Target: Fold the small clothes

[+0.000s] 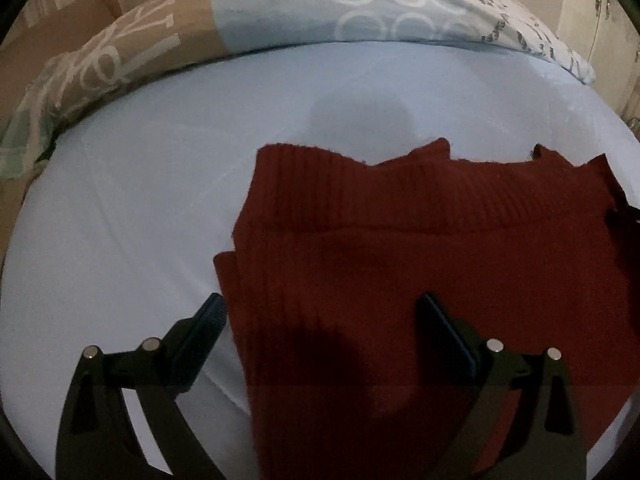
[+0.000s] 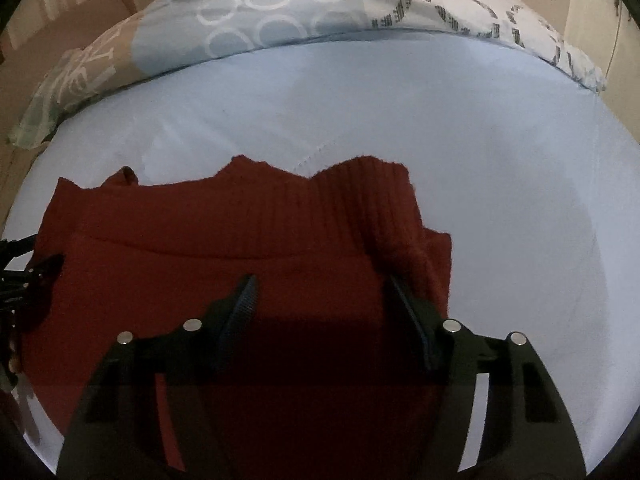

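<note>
Left wrist: left gripper point(image 1: 320, 312) jaws wide, straddling left edge of folded red sweater point(image 1: 420, 248) on blue sheet point(image 1: 140, 200). Right gripper point(image 2: 320, 292) jaws apart above its right side, nothing gripped.

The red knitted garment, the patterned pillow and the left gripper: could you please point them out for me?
red knitted garment point(image 1: 400, 264): left wrist view, folded body.
patterned pillow point(image 2: 280, 12): right wrist view, blue ringed panel.
left gripper point(image 1: 320, 320): left wrist view, between open fingertips.
</note>
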### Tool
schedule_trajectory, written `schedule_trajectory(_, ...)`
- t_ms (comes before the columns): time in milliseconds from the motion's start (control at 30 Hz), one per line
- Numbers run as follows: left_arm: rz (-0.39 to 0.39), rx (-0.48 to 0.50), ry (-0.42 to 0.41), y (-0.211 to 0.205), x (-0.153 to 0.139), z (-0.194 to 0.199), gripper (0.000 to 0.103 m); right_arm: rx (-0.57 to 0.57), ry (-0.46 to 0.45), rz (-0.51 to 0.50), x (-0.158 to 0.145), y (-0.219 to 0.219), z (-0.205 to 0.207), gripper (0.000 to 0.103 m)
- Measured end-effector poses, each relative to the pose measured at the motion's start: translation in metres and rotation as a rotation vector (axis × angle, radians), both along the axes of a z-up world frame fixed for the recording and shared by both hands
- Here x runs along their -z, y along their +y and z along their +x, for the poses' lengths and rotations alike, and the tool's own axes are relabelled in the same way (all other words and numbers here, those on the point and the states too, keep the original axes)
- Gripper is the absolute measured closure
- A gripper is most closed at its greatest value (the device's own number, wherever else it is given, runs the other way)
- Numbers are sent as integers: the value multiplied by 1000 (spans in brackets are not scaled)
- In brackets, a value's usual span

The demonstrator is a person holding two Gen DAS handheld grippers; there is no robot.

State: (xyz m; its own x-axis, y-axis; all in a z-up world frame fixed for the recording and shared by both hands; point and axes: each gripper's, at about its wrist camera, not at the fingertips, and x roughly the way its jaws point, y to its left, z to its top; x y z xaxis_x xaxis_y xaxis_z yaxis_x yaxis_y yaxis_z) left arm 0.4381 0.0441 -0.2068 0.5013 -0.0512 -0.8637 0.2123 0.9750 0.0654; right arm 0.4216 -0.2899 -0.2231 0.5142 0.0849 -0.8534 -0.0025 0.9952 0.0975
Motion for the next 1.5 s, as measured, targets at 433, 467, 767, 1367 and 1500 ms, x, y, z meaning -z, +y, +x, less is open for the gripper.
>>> schedule_trajectory(433,-95,-91,-3,-14,-46,-79,6,-34,-196,-3,-68,26,-99,3)
schedule_trajectory(467,-98,-95,-3,-17,-46,-88,6,-36,-196,3,-68,29,-108,3)
schedule_trajectory(767,-143,-140,64,-33,-30,-140,6,-19,-127,-13,-37,44,-160,3)
schedule_trajectory(1367,-60,-29,44,-94,-27,-151,6,277,11,315,3,-53,-171,11)
schedule_trajectory(1500,-41,-31,41,-93,-26,-151,6,248,26,311,11,-45,-165,20)
